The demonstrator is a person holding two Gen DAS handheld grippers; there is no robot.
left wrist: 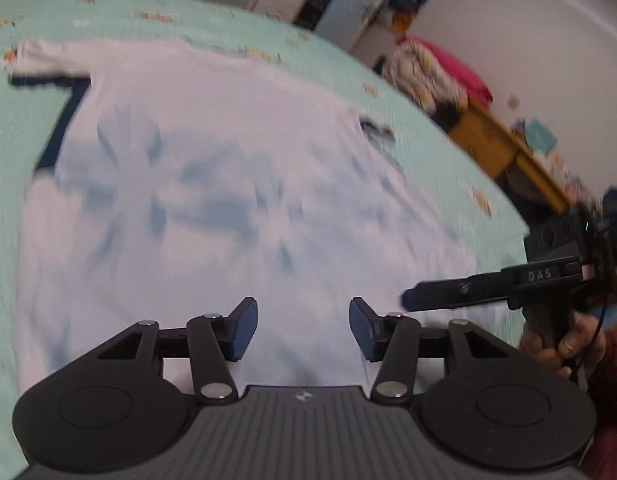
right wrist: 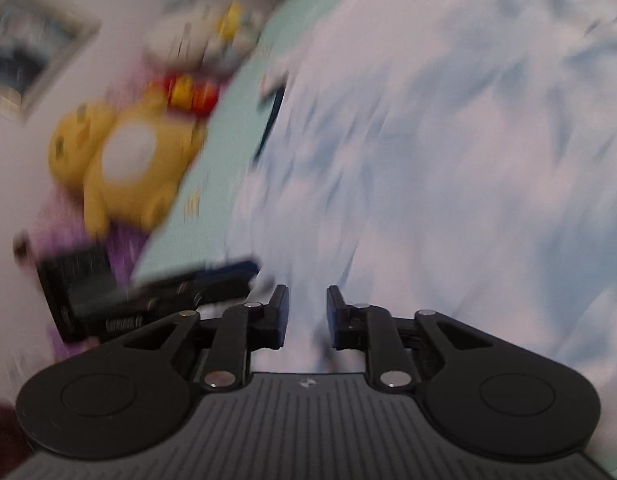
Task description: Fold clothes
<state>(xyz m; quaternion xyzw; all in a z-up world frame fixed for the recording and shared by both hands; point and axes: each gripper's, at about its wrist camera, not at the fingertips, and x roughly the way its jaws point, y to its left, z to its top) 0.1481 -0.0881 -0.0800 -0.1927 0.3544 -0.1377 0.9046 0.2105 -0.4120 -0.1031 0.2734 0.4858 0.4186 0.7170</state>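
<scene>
A white T-shirt point(left wrist: 236, 184) with pale blue tie-dye marks and dark navy trim lies spread flat on a mint green bedspread point(left wrist: 428, 136). My left gripper point(left wrist: 302, 322) hovers over the shirt's near part, its blue pads apart with nothing between them. My right gripper point(left wrist: 410, 300) comes in from the right, side-on, with a hand point(left wrist: 564, 344) on its grip. In the right wrist view my right gripper point(right wrist: 307, 316) stands over the shirt point(right wrist: 448, 160) with a narrow gap between its pads and no cloth pinched. The left gripper point(right wrist: 244, 270) shows blurred at its left.
A yellow plush toy point(right wrist: 120, 160) lies beyond the bed's edge. A wooden desk point(left wrist: 504, 152) with a pile of pink and patterned cloth point(left wrist: 432, 72) stands beside the bed's far right side. Shelves and a white cupboard point(left wrist: 364, 4) line the back wall.
</scene>
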